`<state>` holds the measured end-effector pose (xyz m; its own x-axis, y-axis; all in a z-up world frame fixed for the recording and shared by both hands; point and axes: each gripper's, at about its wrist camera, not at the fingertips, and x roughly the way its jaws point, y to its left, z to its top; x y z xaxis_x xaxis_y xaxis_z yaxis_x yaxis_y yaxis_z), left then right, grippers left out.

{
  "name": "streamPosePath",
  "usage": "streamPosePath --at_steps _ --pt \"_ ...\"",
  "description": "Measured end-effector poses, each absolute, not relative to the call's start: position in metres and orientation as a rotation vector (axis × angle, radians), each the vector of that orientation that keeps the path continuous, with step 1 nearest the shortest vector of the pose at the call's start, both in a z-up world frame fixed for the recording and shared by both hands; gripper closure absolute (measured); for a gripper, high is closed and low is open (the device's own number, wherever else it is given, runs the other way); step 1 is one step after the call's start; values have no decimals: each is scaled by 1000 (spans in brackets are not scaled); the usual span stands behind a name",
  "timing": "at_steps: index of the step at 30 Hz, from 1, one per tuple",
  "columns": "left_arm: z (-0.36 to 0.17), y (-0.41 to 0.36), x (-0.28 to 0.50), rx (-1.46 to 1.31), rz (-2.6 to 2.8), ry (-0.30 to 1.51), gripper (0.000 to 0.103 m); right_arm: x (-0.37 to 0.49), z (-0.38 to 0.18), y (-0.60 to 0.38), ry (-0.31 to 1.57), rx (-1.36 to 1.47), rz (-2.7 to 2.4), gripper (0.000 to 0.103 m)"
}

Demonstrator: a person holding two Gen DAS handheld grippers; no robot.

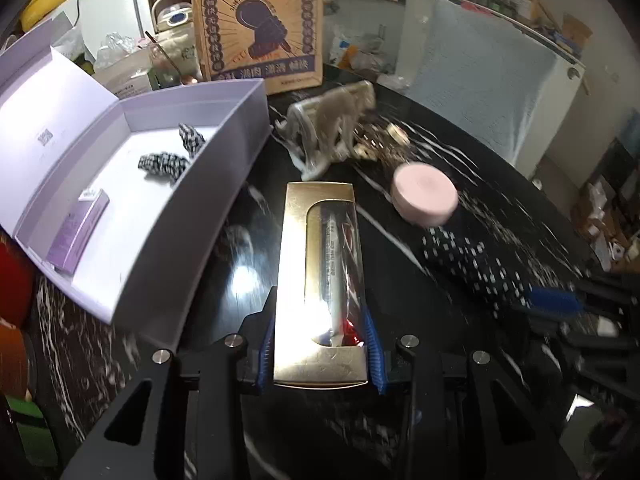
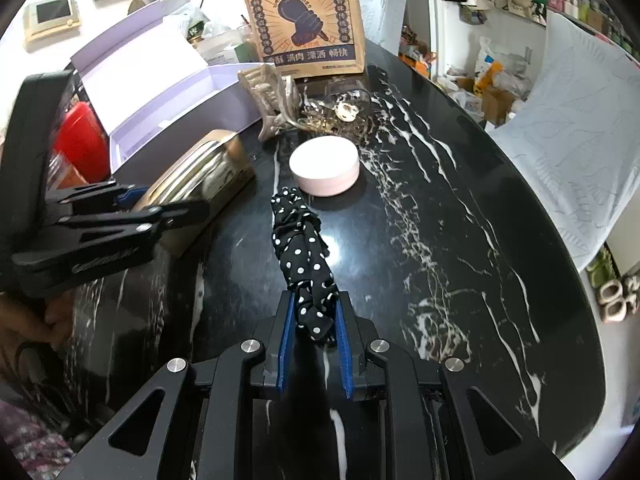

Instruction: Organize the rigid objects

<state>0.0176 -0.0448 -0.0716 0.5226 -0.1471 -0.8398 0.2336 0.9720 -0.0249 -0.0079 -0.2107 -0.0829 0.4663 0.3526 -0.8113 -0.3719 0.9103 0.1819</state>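
My left gripper [image 1: 322,344] is shut on a gold windowed pen box [image 1: 320,264] and holds it above the black marble table, right of the open lilac box [image 1: 200,184]. The lilac box holds two checkered scrunchies [image 1: 164,162] and a small purple carton [image 1: 78,236]. My right gripper [image 2: 312,316] is shut on a black polka-dot scrunchie [image 2: 302,252], which also shows in the left wrist view [image 1: 472,268]. A pink round tin [image 2: 324,166] lies just beyond it. The left gripper and gold box appear at the left of the right wrist view [image 2: 196,184].
A beige hair claw clip [image 1: 328,128] and a heap of small trinkets [image 2: 340,116] lie behind the tin. A brown printed paper bag [image 2: 300,16] stands at the back. A red container [image 2: 82,140] sits beside the lilac box. The table edge [image 2: 560,240] curves on the right.
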Motion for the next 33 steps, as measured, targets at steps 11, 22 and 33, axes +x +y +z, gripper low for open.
streamPosePath --at_steps 11,22,33 --pt "-81 -46 0 120 -273 1024 62 -5 -83 -205 966 -25 440 58" --pt "-82 -50 8 108 -264 978 61 2 -86 -191 919 -105 407 78" --pt "-82 -41 14 63 -297 993 65 4 -83 -198 959 -29 404 88"
